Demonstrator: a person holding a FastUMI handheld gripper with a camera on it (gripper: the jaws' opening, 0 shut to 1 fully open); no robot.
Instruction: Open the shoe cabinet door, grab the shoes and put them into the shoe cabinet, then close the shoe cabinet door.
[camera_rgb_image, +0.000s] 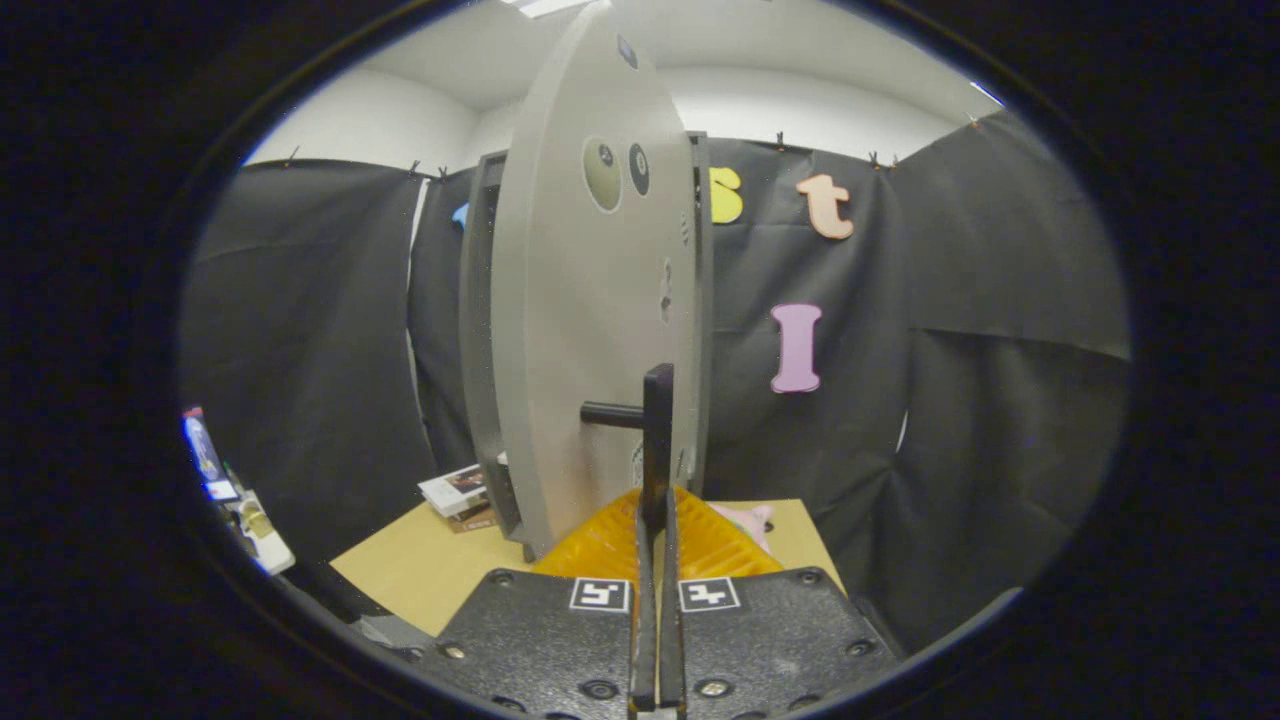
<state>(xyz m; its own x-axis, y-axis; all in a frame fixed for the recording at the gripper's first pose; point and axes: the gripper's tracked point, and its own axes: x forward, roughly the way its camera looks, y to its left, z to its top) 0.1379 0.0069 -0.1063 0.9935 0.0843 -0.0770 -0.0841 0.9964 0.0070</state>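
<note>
At far left, several small packaged items (235, 500) lie at the booth's edge, and further right a stack of booklets (458, 493) rests on the wooden tabletop (420, 565), just beside the base of the shoe cabinet (478, 330). The grey shoe cabinet door (590, 330) stands swung open, edge-on ahead of the gripper (657, 520), whose fingers are closed tight on the door's dark vertical handle bar (657, 430), which joins the door through a short horizontal post (612, 413). To the right, just beyond the fingers, a pink shoe (750, 520) lies on the tabletop, partly hidden behind them.
</note>
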